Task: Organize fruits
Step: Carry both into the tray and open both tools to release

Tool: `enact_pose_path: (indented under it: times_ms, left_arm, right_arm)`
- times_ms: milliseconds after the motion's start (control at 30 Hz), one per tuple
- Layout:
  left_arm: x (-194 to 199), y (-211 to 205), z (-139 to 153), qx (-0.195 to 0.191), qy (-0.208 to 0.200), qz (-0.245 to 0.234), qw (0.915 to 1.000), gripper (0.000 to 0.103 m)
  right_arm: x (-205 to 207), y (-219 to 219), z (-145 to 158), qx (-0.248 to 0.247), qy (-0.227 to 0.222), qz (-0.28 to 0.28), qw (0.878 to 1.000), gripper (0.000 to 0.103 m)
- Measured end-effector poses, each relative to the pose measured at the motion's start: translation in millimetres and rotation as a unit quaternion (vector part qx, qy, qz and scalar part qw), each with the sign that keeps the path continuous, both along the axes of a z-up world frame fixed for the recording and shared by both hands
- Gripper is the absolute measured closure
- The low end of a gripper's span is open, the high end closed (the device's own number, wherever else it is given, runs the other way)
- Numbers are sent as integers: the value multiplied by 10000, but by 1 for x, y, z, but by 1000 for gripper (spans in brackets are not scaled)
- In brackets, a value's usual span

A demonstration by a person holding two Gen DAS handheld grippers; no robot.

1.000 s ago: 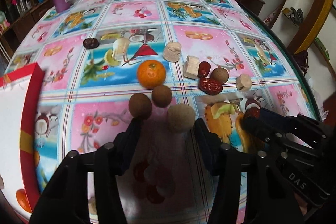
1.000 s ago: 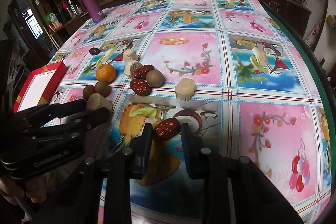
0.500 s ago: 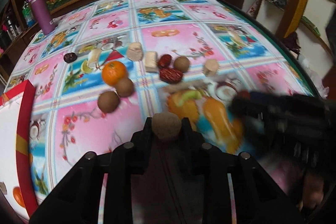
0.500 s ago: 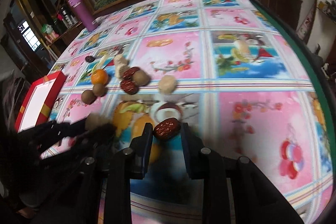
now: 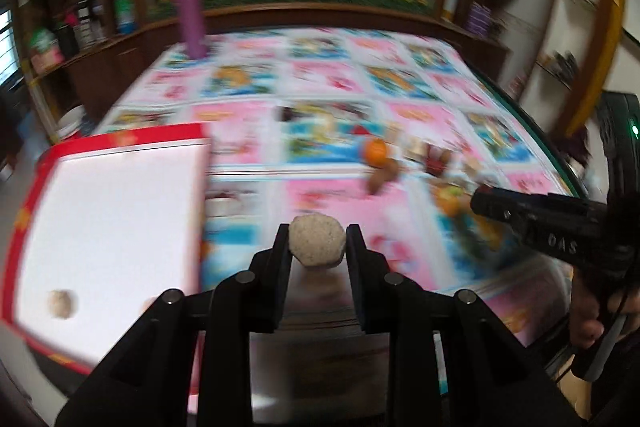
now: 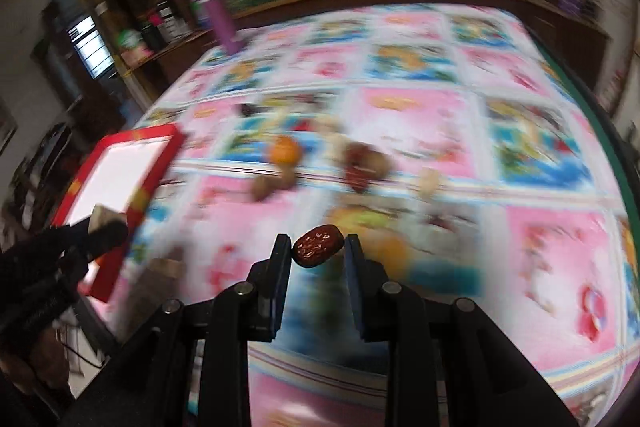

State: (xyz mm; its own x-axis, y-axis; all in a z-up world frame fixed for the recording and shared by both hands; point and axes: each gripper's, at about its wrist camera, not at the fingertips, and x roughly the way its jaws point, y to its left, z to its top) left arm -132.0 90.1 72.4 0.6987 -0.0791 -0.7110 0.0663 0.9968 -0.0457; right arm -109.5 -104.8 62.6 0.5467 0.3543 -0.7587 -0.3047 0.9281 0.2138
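Left hand-held gripper [image 5: 317, 241]: gripping a pale fruit [image 5: 317, 241], frame centre, right of the tray [image 5: 120, 139] at left. Right hand-held gripper [image 6: 318, 249]: pinching a date [image 6: 318, 250] (slight hold). Risk: either slipping out, both views being blurred.

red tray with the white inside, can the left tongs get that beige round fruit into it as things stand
Probably yes. The left tongs are shut on the pale beige round fruit, lifted off the table, and the red-rimmed tray with the white floor lies open just to their left with nothing between; only one small beige fruit lies inside.
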Motion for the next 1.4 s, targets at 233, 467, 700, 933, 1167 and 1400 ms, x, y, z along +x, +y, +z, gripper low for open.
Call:
enact_pose_path:
  times_ms: [233,467,700,933,1167,1400]
  left_arm:
    - [-28,88,11,121,-256,1029,9943,74]
    - [-35,138,-1,76,-155,1459,9891,74]
    - [-30,146,-19,64,107,1379,9904,74]
    - [-30,153,-31,22,307,1405,9896,74]
    - [-29,156,-34,74,394,1540,9873,74]
    - [-28,157,-41,156,576,1723,9832,74]
  right_arm:
    - [0,113,21,183,-371,1249,9913,77]
    - [0,202,12,207,-407,2033,9780,77]
    - [8,234,-16,30,-33,2172,9761,77]
    - [4,241,-26,-36,183,2210,9751,77]
    - [3,247,-32,-200,314,2224,9742,76]
    - [2,247,-32,-257,394,2242,9734,75]
